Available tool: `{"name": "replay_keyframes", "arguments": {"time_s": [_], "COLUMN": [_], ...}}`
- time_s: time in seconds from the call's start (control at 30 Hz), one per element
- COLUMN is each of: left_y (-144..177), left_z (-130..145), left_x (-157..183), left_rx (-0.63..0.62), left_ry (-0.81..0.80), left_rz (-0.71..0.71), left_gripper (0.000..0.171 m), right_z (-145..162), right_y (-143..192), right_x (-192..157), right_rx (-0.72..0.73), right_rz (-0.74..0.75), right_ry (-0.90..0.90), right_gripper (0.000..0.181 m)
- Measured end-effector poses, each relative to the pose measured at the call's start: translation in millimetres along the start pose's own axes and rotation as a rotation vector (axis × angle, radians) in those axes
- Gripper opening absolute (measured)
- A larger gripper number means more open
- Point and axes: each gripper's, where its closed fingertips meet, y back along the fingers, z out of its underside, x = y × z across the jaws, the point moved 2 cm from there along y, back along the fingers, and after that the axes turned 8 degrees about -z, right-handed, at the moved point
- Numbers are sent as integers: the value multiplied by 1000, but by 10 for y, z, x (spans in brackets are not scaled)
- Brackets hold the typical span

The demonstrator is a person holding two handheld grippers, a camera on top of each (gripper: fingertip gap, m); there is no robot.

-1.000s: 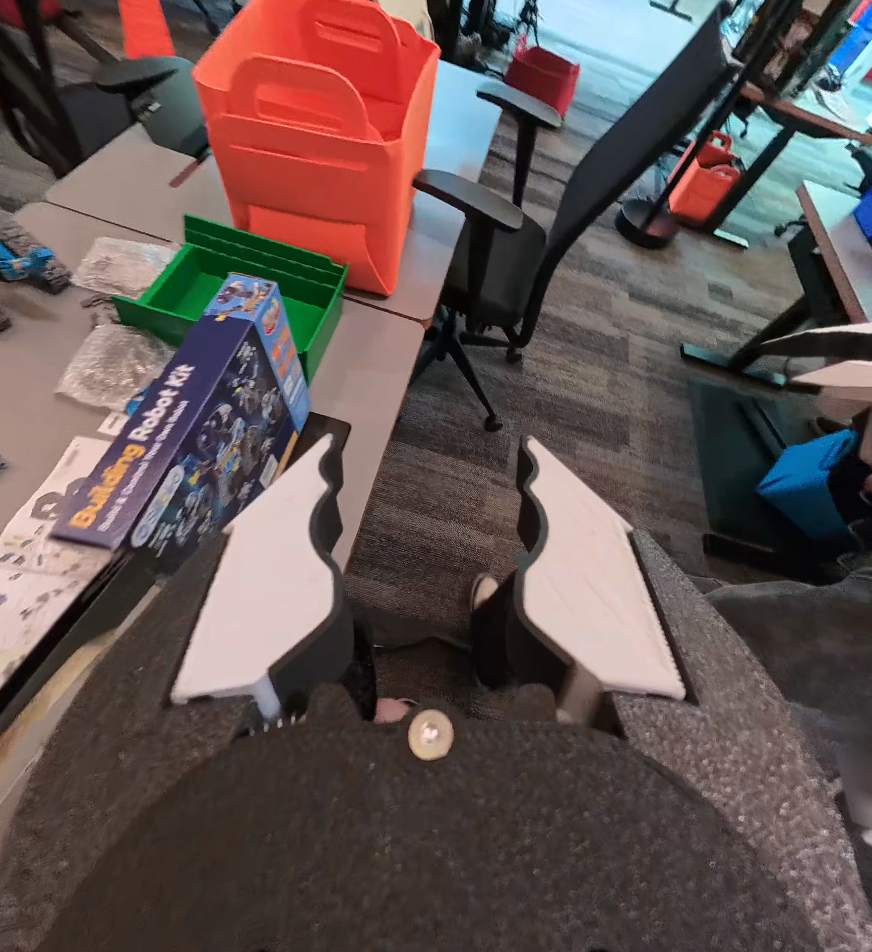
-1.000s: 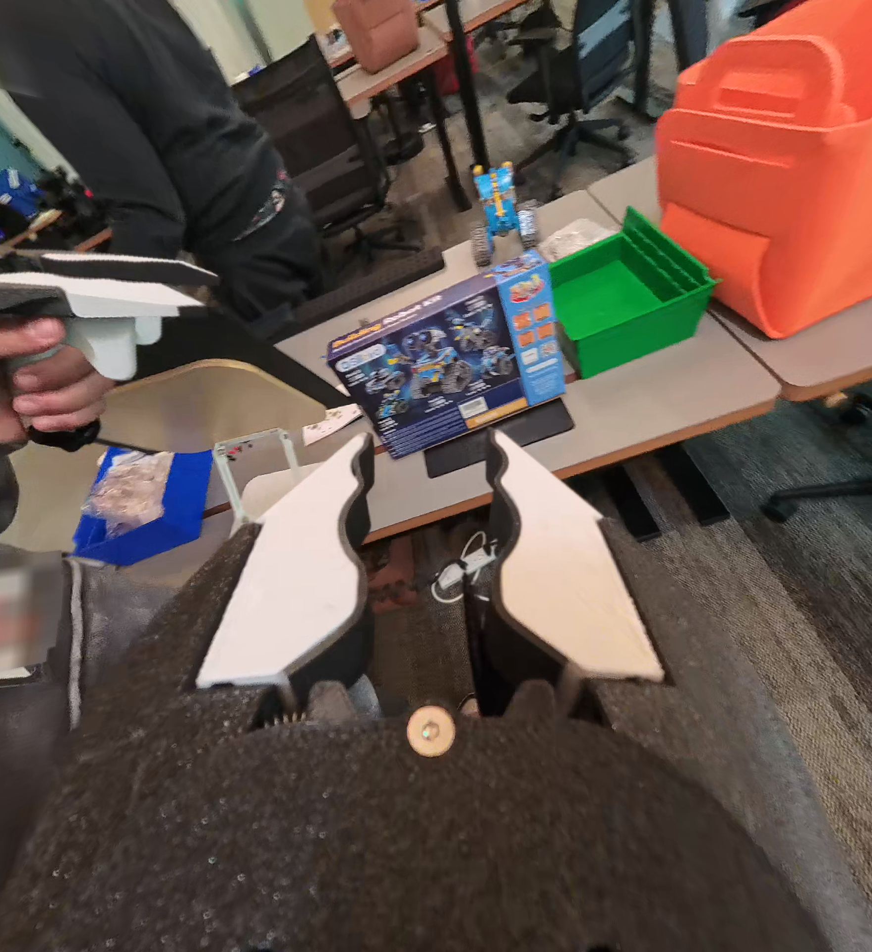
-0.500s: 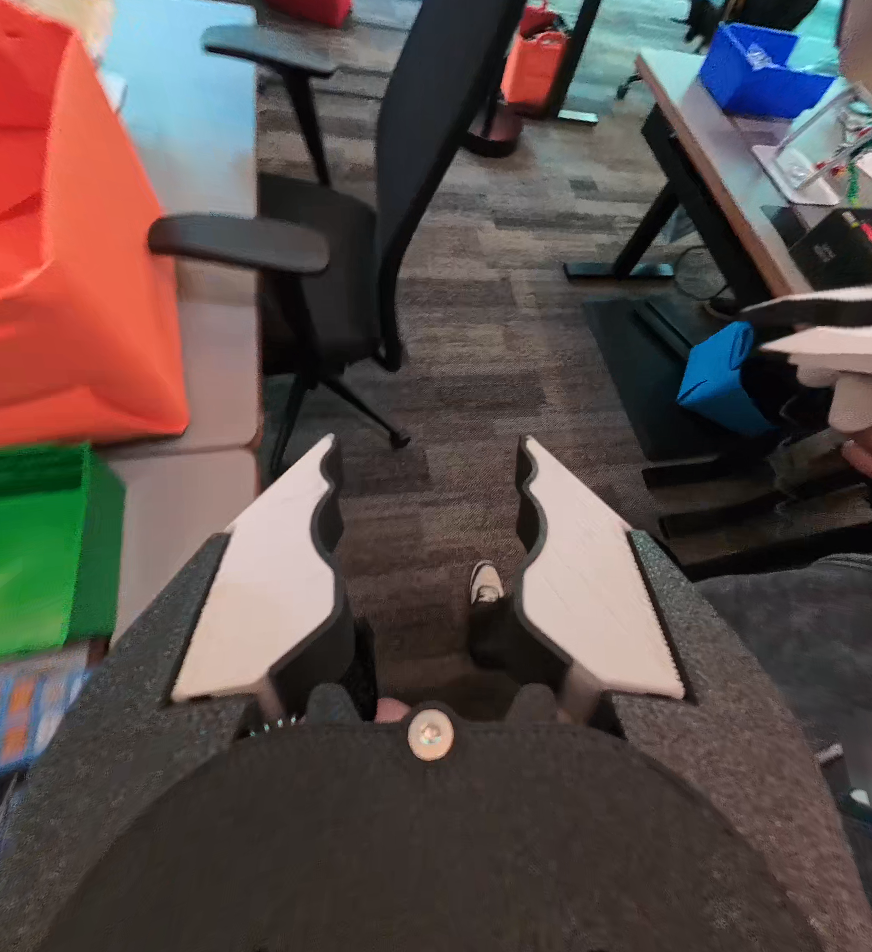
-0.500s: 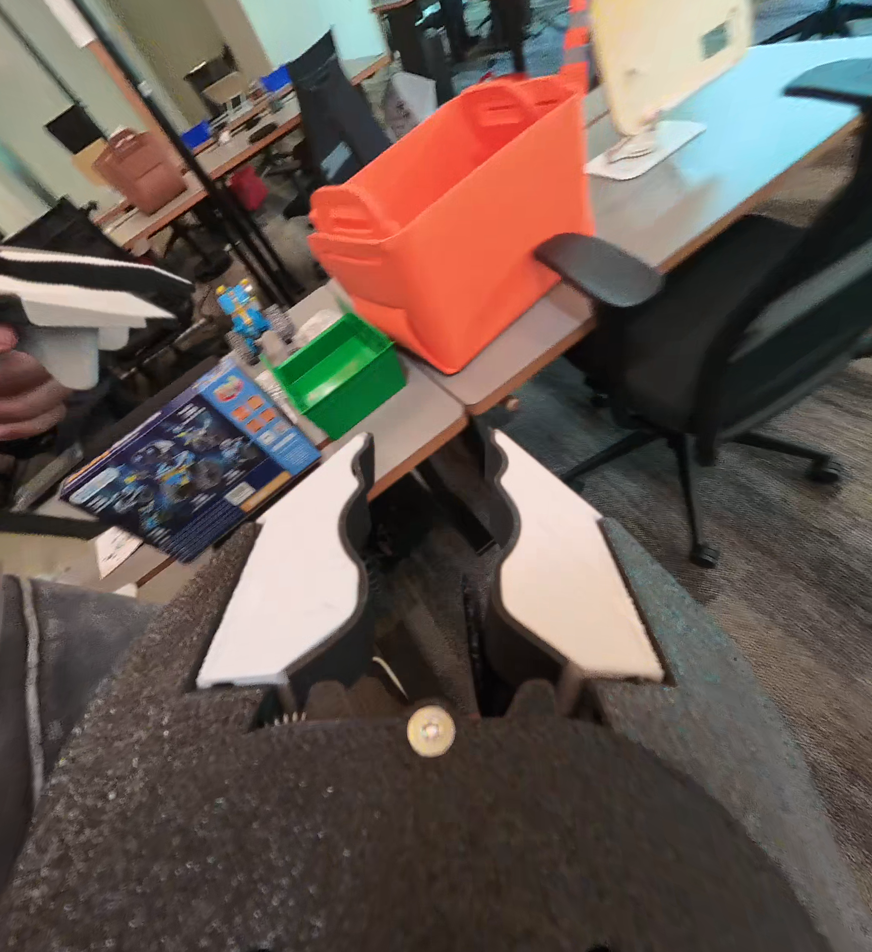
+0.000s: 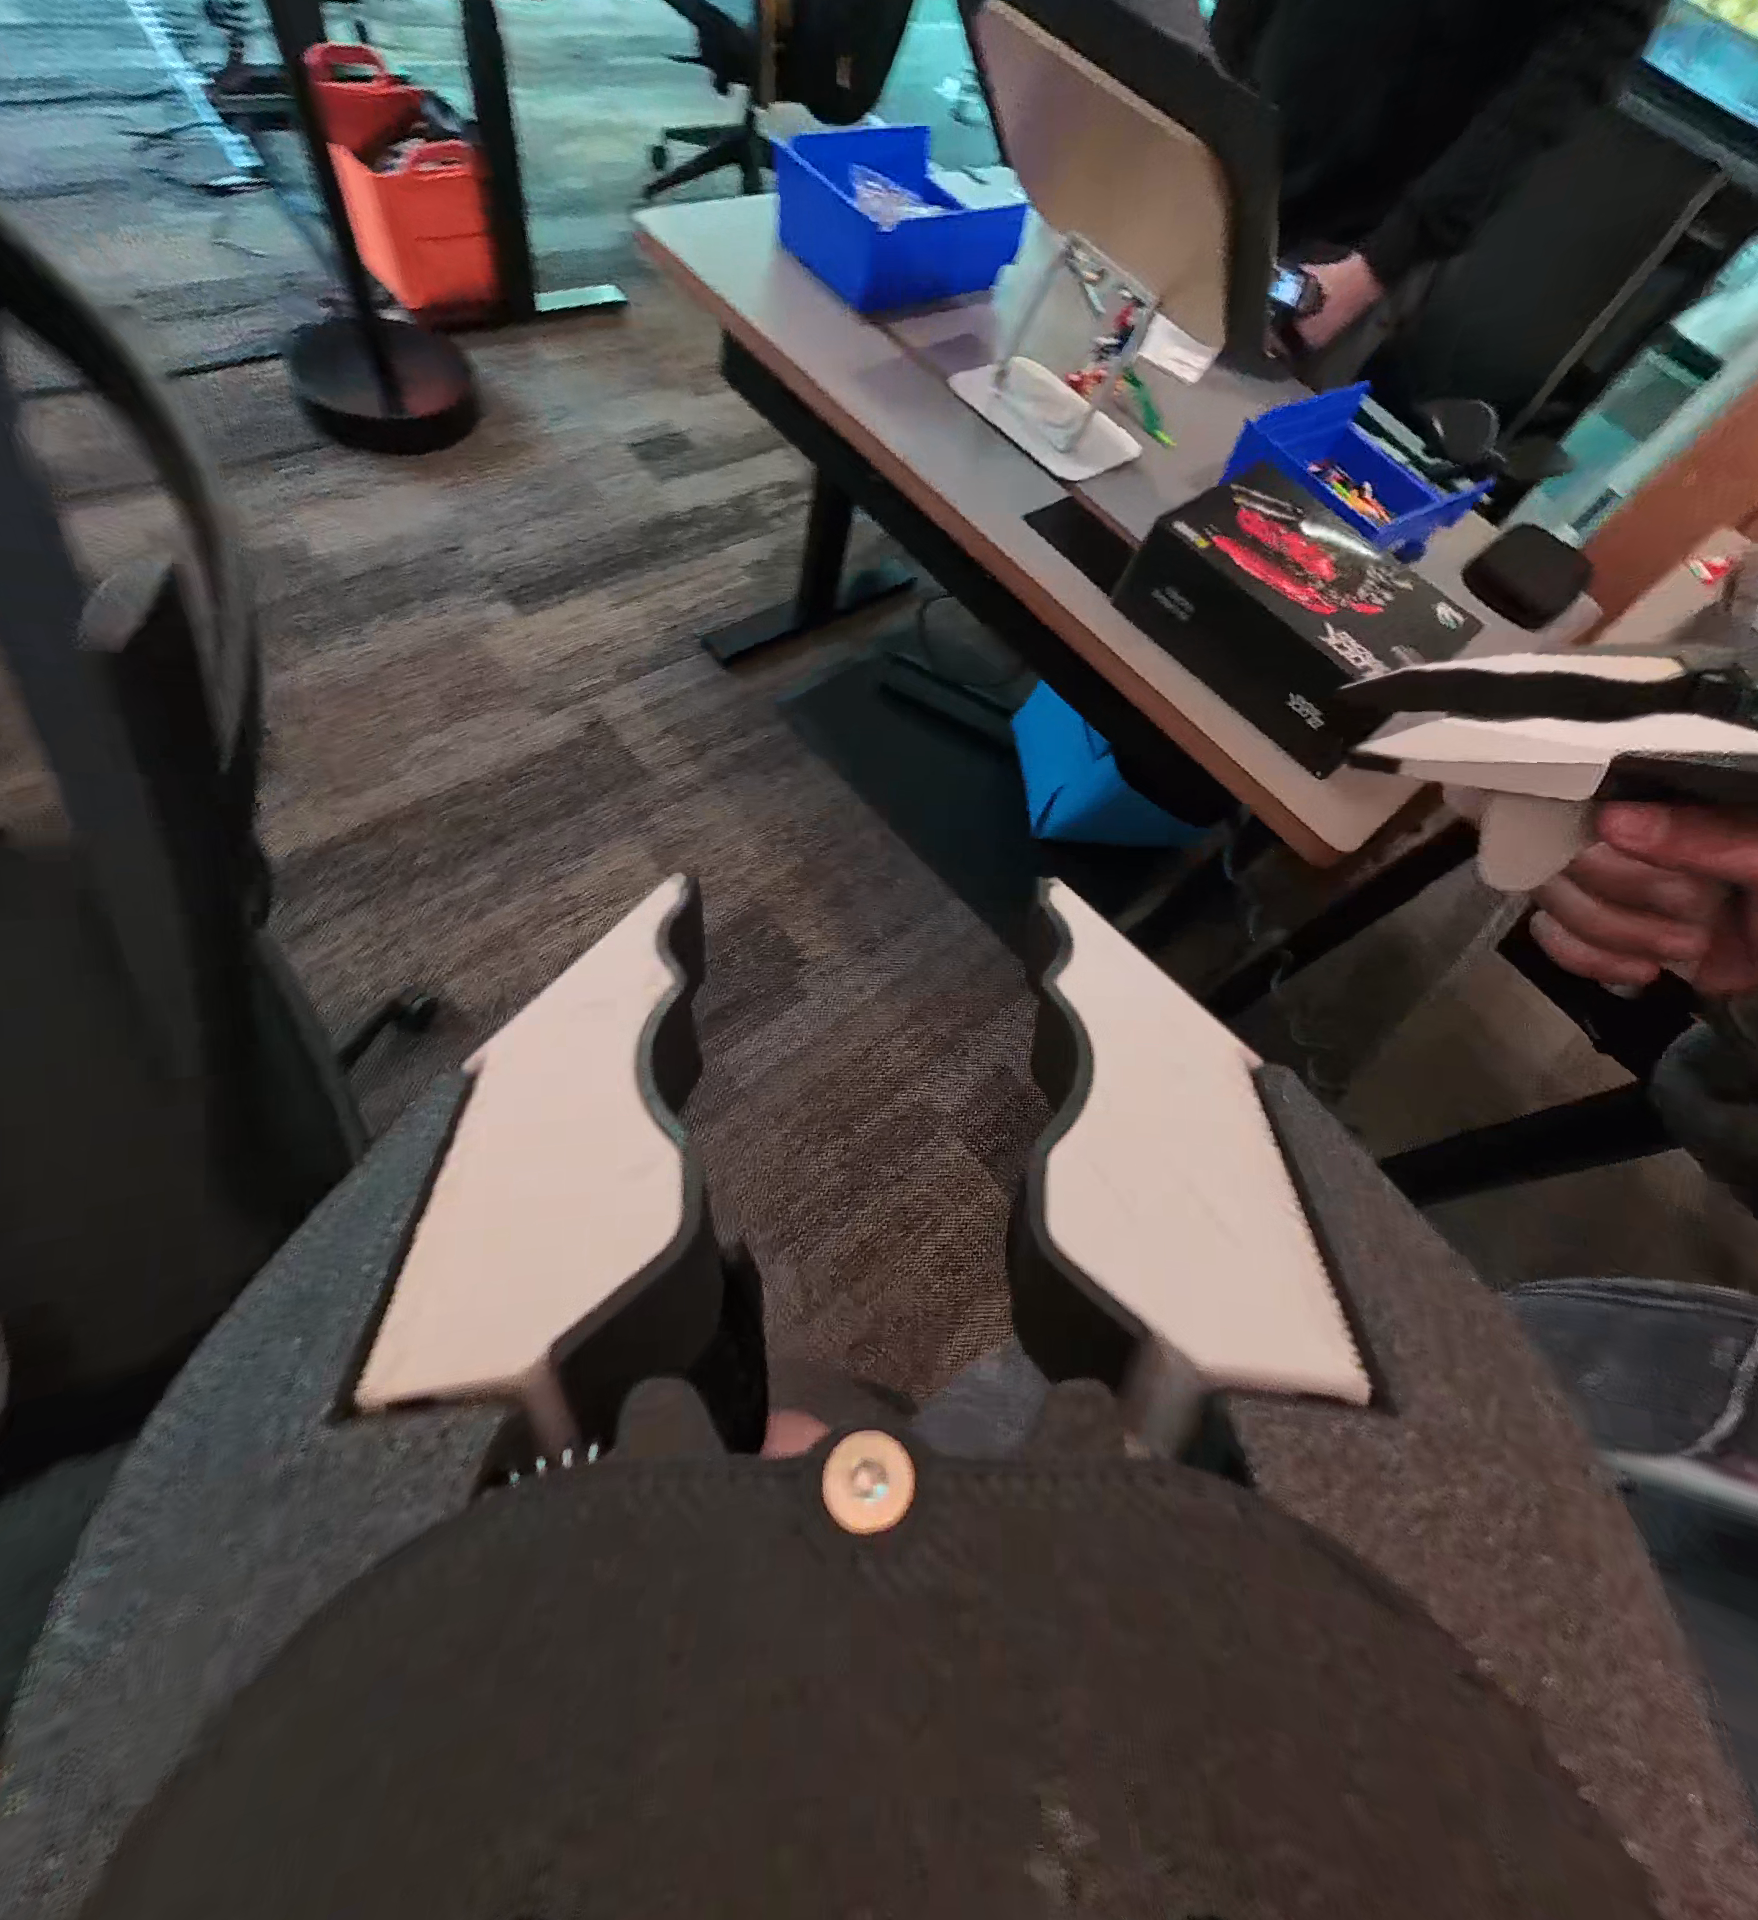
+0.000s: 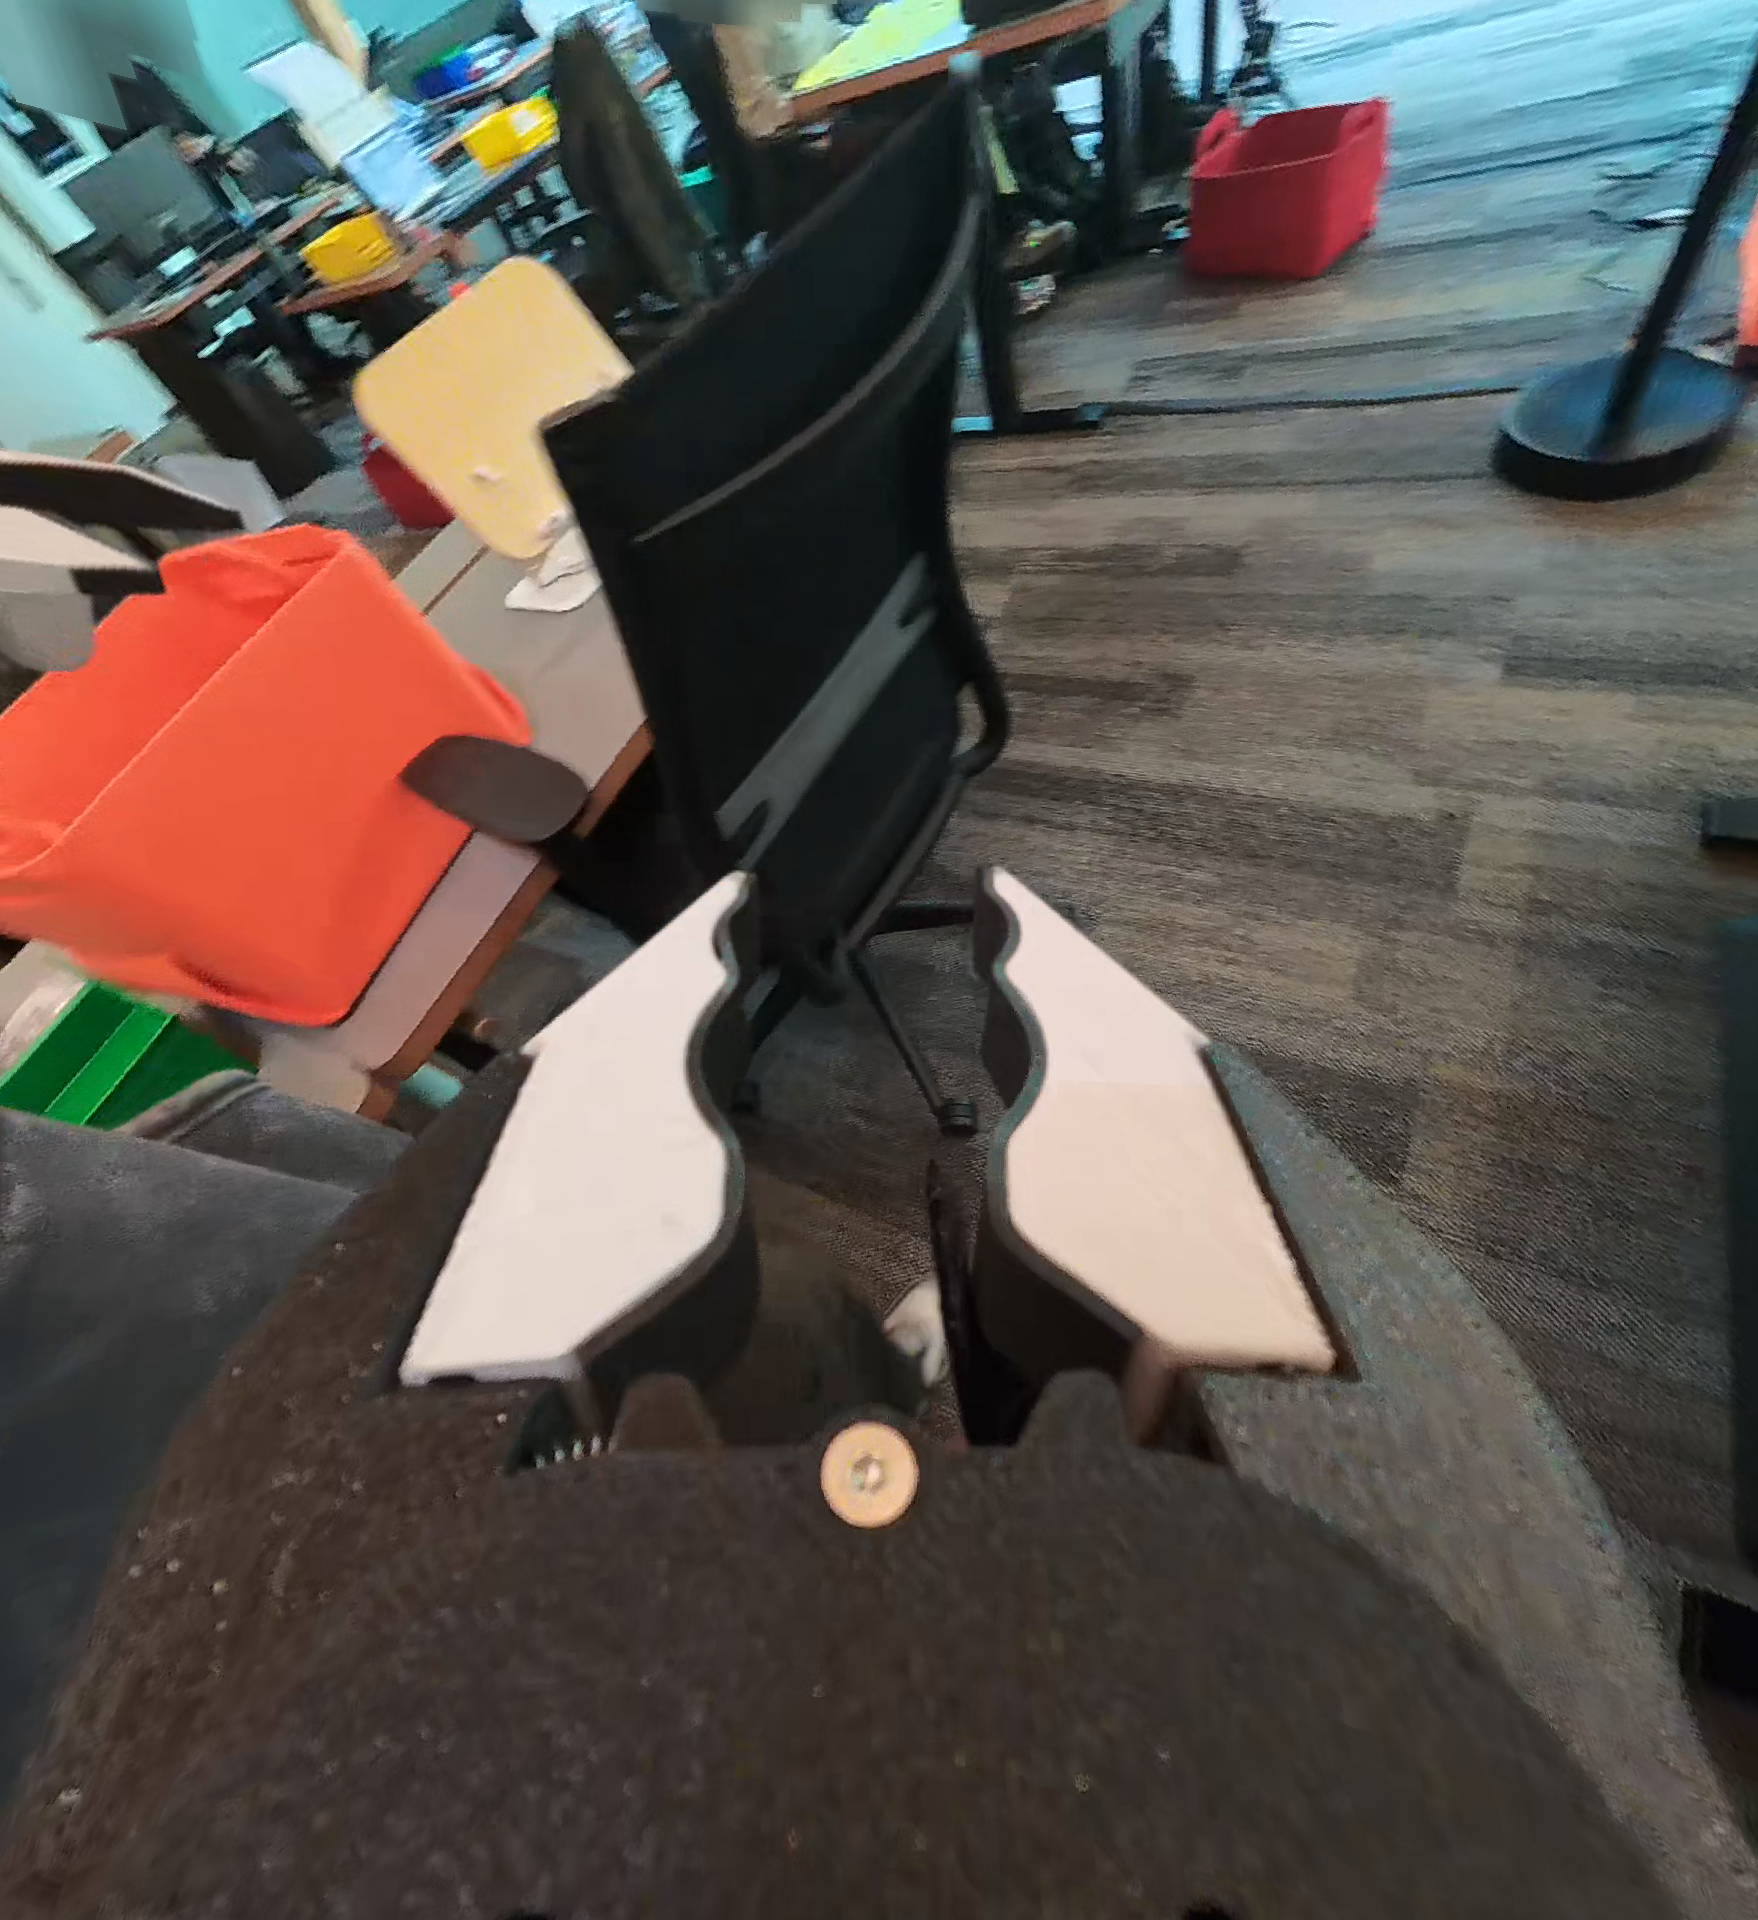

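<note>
My left gripper is open and empty, held in the air over the grey carpet and pointing toward a desk. My right gripper is open and empty, also in the air, pointing at a black office chair. The right gripper also shows at the right edge of the left wrist view, held by a hand just in front of a black box on that desk. The left gripper shows at the left edge of the right wrist view, beside an orange bin.
On the desk stand two blue bins and a small stand on a white base. A person in dark clothes stands behind it. A green tray, a red bin and a round pole base are also about.
Both grippers have swung to the right, away from the table with the blue kit box and green tray. The left now faces another desk, the right a chair. Both stayed open.
</note>
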Motion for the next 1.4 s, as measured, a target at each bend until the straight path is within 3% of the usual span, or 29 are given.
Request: {"name": "replay_keyframes", "arguments": {"time_s": [0.2, 0.3, 0.43, 0.6, 0.73, 0.93, 1.0, 1.17, 1.4], "left_y": [-1139, -1732, -2345, -2884, -3141, -3016, -2852, -2463, -1679], "left_z": [-790, -1089, -1375, -1570, -1483, -1166, -1042, -594, -29], "left_x": [90, 156, 442, 833, 1293, 2172, 2404, 2798, 3443], "left_rx": [38, 35, -38, -78, -118, -183, -189, -212, -236], "left_ry": [-235, -363, -429, -561, -588, -644, -684, -794, -908], "left_rz": [188, 265, 480, 668, 814, 1044, 1116, 1241, 1378], "left_gripper": [64, 63, 62, 62, 61, 61, 61, 57, 57], "right_z": [-189, -521, -975, -661, -183, 442, 743, 1441, 1873], "right_y": [-150, -171, 71, 736, 1401, 2181, 2289, 2454, 2925], "right_x": [548, 748, 954, 1052, 799, -56, -466, -1539, -2667], "right_rx": [70, 166, 318, 412, 504, 600, 577, 672, 724], "right_rz": [144, 219, 373, 698, 967, 1317, 1404, 1594, 1827], "right_ry": [-90, -144, -174, -282, -421, -572, -639, -805, -785], "right_gripper": [41, 40, 40, 40, 40, 39, 39, 38, 38]}}
